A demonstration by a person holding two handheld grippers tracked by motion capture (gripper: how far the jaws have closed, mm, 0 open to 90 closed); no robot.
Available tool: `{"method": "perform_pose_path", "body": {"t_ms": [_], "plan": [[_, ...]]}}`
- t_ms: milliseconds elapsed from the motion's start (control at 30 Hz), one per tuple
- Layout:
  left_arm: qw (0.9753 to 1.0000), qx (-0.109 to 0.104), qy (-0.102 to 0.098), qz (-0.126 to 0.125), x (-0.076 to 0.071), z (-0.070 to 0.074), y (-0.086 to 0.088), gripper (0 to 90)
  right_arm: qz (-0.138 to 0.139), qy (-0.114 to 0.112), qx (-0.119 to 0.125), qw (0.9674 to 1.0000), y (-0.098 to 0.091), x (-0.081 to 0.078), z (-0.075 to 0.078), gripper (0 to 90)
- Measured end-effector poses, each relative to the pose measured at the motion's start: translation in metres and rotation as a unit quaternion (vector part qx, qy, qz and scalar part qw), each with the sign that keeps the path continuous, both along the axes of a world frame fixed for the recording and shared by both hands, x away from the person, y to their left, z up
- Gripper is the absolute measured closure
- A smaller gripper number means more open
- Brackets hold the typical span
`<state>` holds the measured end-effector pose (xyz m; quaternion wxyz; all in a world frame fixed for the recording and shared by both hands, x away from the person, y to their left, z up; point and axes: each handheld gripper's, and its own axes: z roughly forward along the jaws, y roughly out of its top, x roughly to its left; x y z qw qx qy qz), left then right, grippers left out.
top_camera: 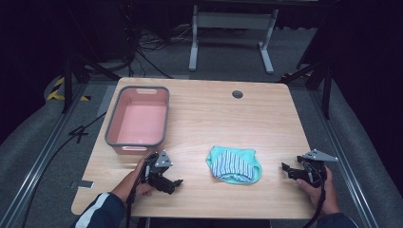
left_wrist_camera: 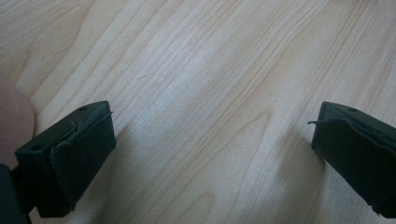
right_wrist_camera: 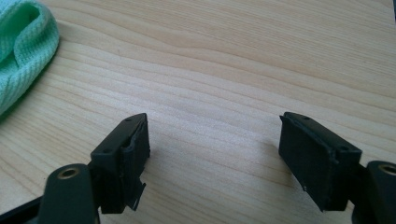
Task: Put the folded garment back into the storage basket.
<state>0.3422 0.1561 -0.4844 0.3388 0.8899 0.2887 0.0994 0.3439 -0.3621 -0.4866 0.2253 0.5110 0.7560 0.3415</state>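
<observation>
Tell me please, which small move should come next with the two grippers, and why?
Probably bring the right gripper in toward the green cloth and close on its near edge. The cloth lies crumpled on the table between both grippers, untouched. Both stand open with nothing between the jaws, and the cloth's edge already shows in the right gripper view. The left gripper can follow. The pink bin looks like the likely goal.

The high view looks forward and down over the whole wooden table (top_camera: pixel 199 114). Each gripper view sits low, close above that tabletop; the right gripper view shares the green cloth (right_wrist_camera: pixel 23 42) with it.
</observation>
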Motion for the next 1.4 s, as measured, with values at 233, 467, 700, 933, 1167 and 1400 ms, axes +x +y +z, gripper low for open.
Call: {"method": "perform_pose_path", "body": {"t_ms": [233, 467, 700, 933, 1167, 1400], "plan": [[1.0, -0.001, 0.0, -0.002, 0.0, 0.0, 0.0, 0.0, 0.0, 0.001, 0.0, 1.0, 0.0, 0.0, 0.0, 25.1], [1.0, 0.0, -0.003, -0.001, -0.001, 0.0, 0.0, 0.4, 0.0, 0.001, 0.0, 1.0, 0.0, 0.0, 0.0, 25.1], [0.9995, 0.014, 0.006, -0.029, -0.001, 0.006, -0.002, 7.5, 0.0, 0.006, -0.003, 1.0, 0.0, 0.0, 0.001, 22.8], [0.9986, 0.016, 0.001, -0.05, 0.0, 0.009, -0.021, 19.8, 0.019, 0.016, 0.001, 0.9997, 0.003, -0.002, 0.004, 28.6], [0.998, 0.012, 0.004, -0.062, 0.011, 0.015, -0.038, 23.0, 0.068, -0.001, 0.016, 0.9975, 0.023, -0.011, 0.019, 34.7], [0.9974, 0.003, -0.005, -0.072, 0.022, 0.025, -0.05, 26.0, 0.1, -0.005, 0.018, 0.9948, 0.043, -0.012, 0.028, 36.6]]}}
